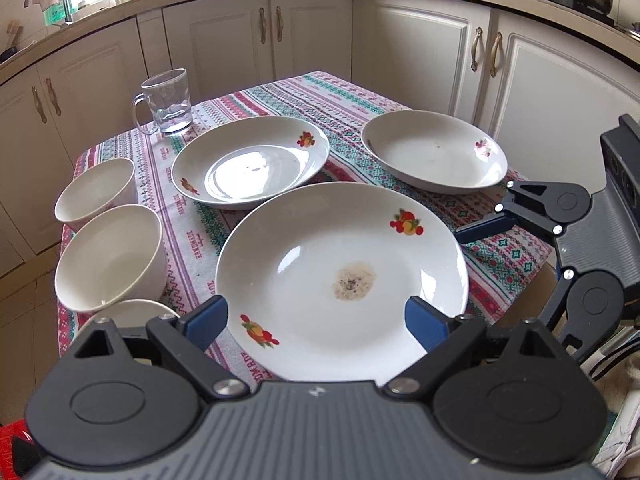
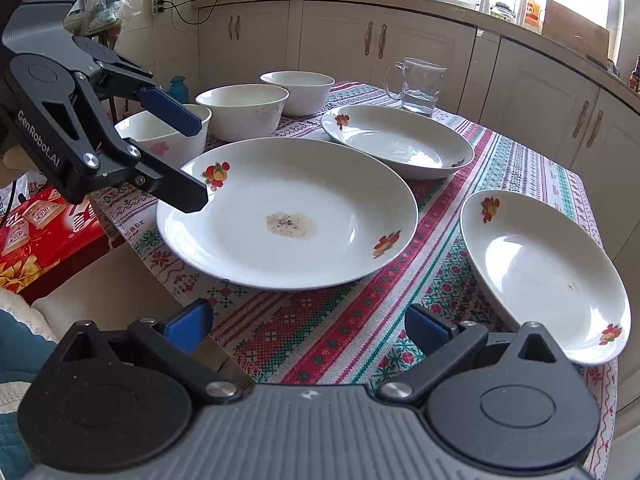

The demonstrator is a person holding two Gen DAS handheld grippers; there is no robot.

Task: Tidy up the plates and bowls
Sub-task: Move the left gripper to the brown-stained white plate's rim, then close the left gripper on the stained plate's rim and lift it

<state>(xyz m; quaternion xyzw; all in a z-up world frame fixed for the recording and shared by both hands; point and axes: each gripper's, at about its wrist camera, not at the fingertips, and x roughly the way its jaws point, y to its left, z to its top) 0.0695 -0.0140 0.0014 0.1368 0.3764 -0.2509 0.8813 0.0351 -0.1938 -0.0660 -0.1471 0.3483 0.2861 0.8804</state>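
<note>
Listing the contents of 1 small table point(image 1: 352, 92) under a patterned cloth, set in a kitchen.

- Item 1: large plate point(image 1: 340, 276), nearest the left gripper, white with fruit decals and a brown dried stain at its centre. Lies flat on the cloth.
- Item 2: deep plate point(image 1: 256, 152) behind it, with what looks like a smaller dish nested inside; glare makes this uncertain.
- Item 3: side plate point(image 1: 434, 152) at the right edge of the table, apart from the others.
- Items 4–6: 3 white bowls point(image 2: 242, 108) in a row along the left edge, close together; the nearest is partly hidden in the left wrist view.
- Item 7: glass mug point(image 1: 170, 100) holding a little water, at the far corner.

Left gripper point(image 1: 318, 320): jaws spread wide, empty, hovering over the near rim of the large plate, 1 finger on either side of it in the view.
Right gripper point(image 2: 308, 326): jaws likewise wide, empty, over bare cloth between the large plate and the side plate.

Handling, as judged: glazed ceramic, rigid, moderately heavy, brittle and slick. Take hold at the raised rim, 1 finger above and 1 below, since the flat centre offers no purchase. A grip at 1 edge will lever downward, so clamp firmly and lift level. Stack plates by size; nest bowls upright.
</note>
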